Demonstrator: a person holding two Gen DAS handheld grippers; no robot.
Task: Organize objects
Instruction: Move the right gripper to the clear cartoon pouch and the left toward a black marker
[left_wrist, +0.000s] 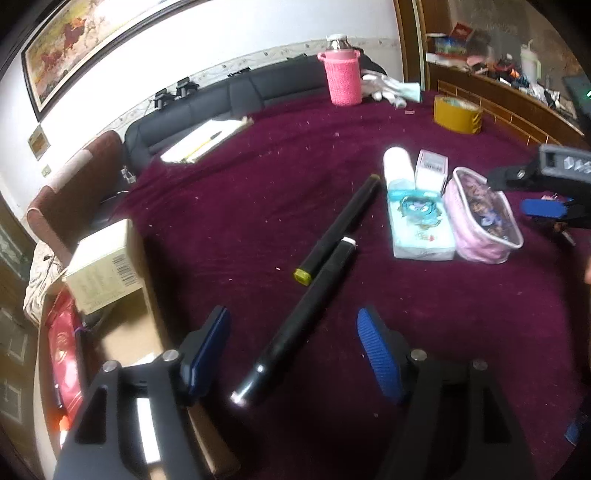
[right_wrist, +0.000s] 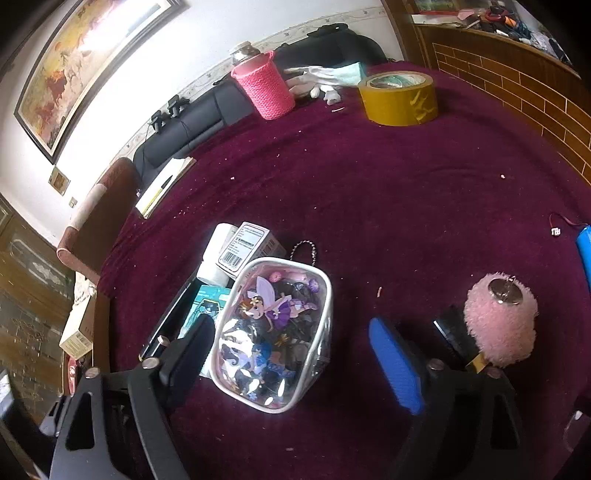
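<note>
Already, a clear fairy-print pouch (right_wrist: 275, 332) was grouped beside a tissue pack (left_wrist: 421, 229); two black markers (left_wrist: 295, 325) remained loose; both the left gripper (left_wrist: 295, 350) and the right gripper (right_wrist: 295, 362) were held wide, empty.

Black gripper (left_wrist: 293, 354) frames, blue ribbed pads (left_wrist: 378, 356), silver screws.

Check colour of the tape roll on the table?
Yellow tape roll, clearest in the right wrist view.

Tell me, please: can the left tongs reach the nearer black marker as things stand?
Probably yes. The left tongs stand open with the nearer black marker lying between them on the purple cloth, and nothing covers it.
</note>
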